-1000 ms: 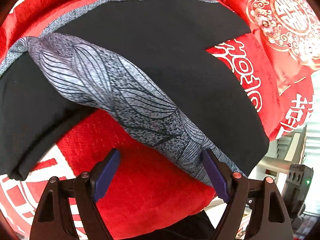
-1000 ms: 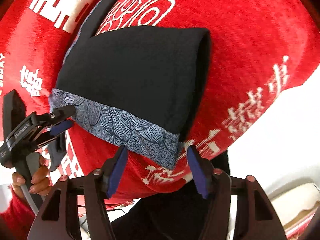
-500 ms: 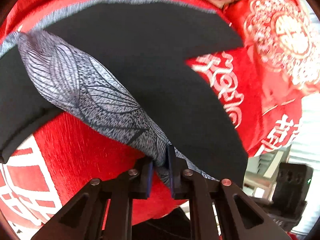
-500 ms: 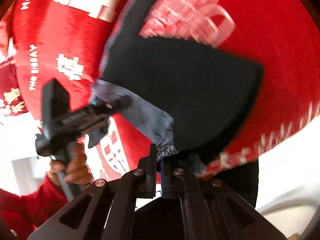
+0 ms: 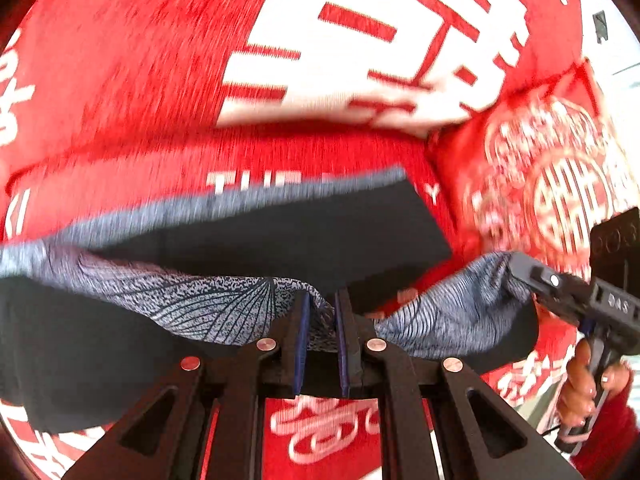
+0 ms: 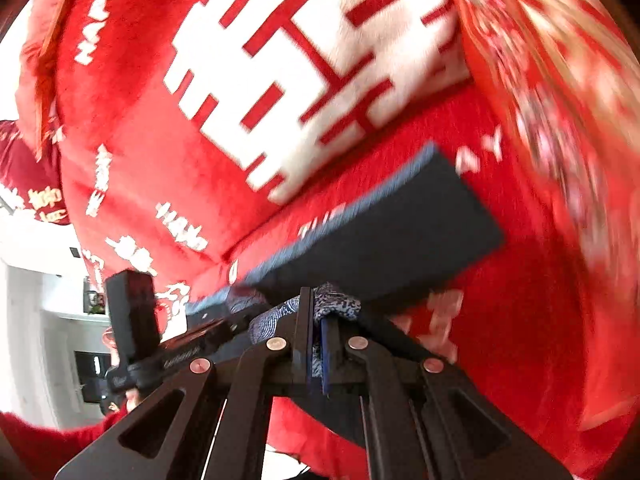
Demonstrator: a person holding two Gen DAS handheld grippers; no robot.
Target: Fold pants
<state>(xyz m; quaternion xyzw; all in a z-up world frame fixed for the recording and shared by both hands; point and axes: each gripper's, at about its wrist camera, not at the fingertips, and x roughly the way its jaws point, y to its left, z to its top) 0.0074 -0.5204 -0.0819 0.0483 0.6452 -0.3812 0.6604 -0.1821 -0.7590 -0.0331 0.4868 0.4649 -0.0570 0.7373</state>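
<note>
While both grippers, left [image 5: 320,312] and right [image 6: 318,312], have fingers clamped on the patterned waistband [image 5: 208,300], the pants [image 5: 300,232] stretch away over the red blanket [image 5: 120,80], long axis pointing forward, neither hand nearer

red plush blanket [image 5: 120,80] with big white characters covers the bed, black pants [image 5: 300,232] lying on it, red embroidered pillow [image 5: 560,184] alongside.

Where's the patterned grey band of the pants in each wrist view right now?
Left wrist: band spans lower centre, pinched by the left gripper; its right end is held by the right gripper.
Right wrist: band bunched at lower centre in that gripper.
Shared landmark: black flap of the pants.
</note>
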